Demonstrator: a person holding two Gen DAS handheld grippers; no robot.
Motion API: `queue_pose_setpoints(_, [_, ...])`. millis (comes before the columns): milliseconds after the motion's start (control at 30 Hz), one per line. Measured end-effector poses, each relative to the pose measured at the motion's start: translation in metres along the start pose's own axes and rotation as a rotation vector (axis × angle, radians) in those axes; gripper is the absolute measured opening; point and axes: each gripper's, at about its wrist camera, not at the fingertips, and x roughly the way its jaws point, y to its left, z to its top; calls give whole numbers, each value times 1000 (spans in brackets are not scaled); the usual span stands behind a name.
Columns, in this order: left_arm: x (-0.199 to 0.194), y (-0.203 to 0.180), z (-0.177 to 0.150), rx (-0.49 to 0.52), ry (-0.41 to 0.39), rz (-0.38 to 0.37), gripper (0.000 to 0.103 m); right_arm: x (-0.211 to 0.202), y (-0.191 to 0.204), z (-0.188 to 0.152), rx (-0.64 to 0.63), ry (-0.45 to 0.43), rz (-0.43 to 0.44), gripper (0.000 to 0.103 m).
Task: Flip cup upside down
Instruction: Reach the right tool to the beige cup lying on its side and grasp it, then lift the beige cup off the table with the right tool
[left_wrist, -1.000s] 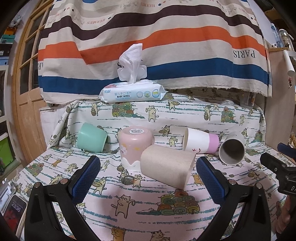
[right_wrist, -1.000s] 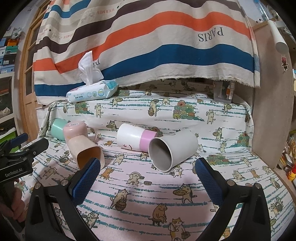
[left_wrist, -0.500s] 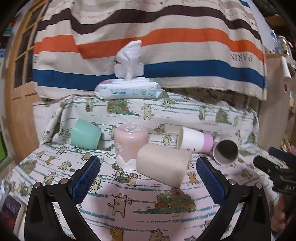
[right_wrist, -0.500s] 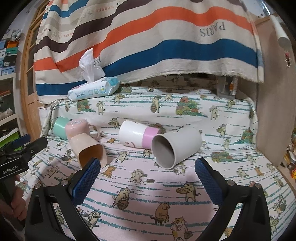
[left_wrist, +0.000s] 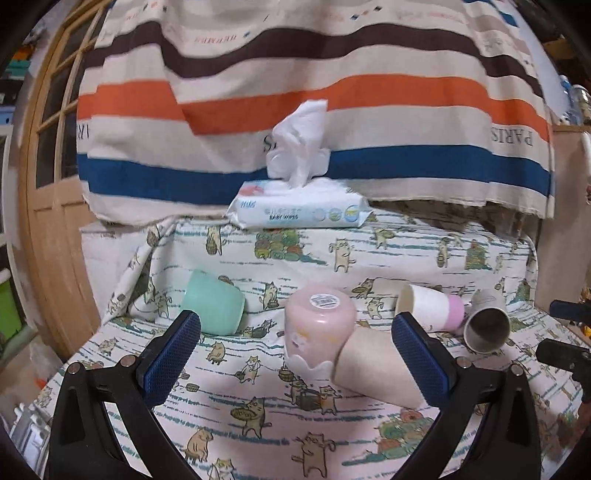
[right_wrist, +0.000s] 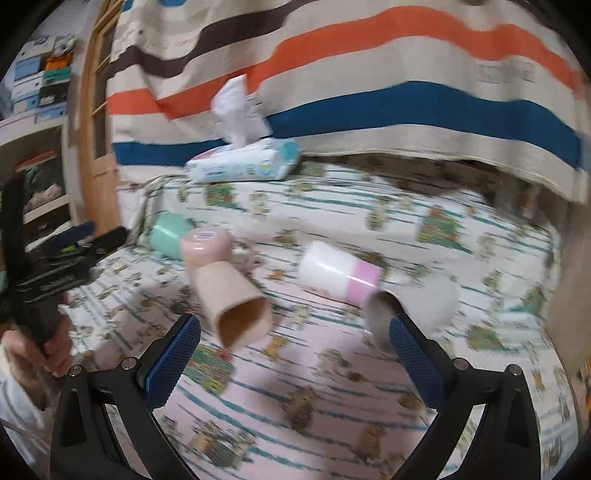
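Left gripper (left_wrist: 295, 362): blue-padded fingers spread wide, holding nothing. Its opening frames the pink plastic cup (left_wrist: 319, 334), which stands upside down on the cat-print cloth (left_wrist: 258, 424) with a barcode sticker on its upturned base. The beige cylindrical cup (left_wrist: 373, 369) lies on its side, touching the pink cup's right flank; its far end is hidden behind the right finger pad (left_wrist: 419, 363). Both cups sit ahead of the fingertips, not between them.

Right gripper (right_wrist: 293, 362): fingers likewise wide apart and empty. This view is motion-blurred. The beige cup (right_wrist: 234, 304) lies just ahead of the left finger pad (right_wrist: 170, 363), open mouth facing the camera, its closed end against the pink cup (right_wrist: 207, 249). The grey cup (right_wrist: 410, 306) lies on its side, its mouth partly behind the right finger pad (right_wrist: 417, 363).

Other cups on the cloth:
- Mint-green cup (left_wrist: 212, 304), on its side, behind and left of the pink cup.
- White cup with a pink band (left_wrist: 430, 306), on its side, right of the pink cup, touching or just beside the grey cup (left_wrist: 487, 325).

A pack of baby wipes (left_wrist: 299, 210) with one sheet pulled up rests on the raised ledge behind the cups, in front of a striped cloth (left_wrist: 314, 92).

The left gripper's body (right_wrist: 55, 266) appears at the left edge of the right wrist view, gripped by a hand (right_wrist: 40, 350).
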Motion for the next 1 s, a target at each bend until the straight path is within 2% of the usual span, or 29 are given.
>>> queue_pose_setpoints(67, [8, 5, -1, -16, 21, -1, 103, 20, 8, 15, -24, 50, 77, 103])
queue_pose_setpoints(233, [12, 10, -10, -55, 49, -8, 103, 79, 27, 34, -81, 168, 121, 103])
queue_pose_setpoints(333, [10, 9, -12, -43, 40, 46, 103, 111, 36, 33, -90, 230, 176, 103])
queue_pose_setpoints(433, [19, 12, -15, -44, 86, 98, 103, 133, 46, 30, -118, 245, 211, 103])
queue_pose_setpoints(567, [30, 23, -19, -103, 151, 50, 103, 159, 56, 24, -162, 279, 256, 103])
queue_pose_setpoints(633, [28, 24, -20, -110, 150, 43, 103, 168, 59, 22, -187, 305, 297, 102])
queue_pose_setpoints(767, [25, 19, -20, -87, 138, 60, 103, 178, 63, 21, -227, 328, 314, 102])
queue_pose_setpoints(867, [24, 18, -20, -83, 140, 63, 103, 192, 59, 18, -184, 386, 330, 91])
queue_pose_setpoints(933, [25, 19, -20, -84, 140, 66, 103, 199, 56, 15, -160, 413, 323, 80])
queue_pose_setpoints(1000, [26, 19, -20, -84, 142, 66, 103, 199, 53, 12, -129, 419, 326, 75])
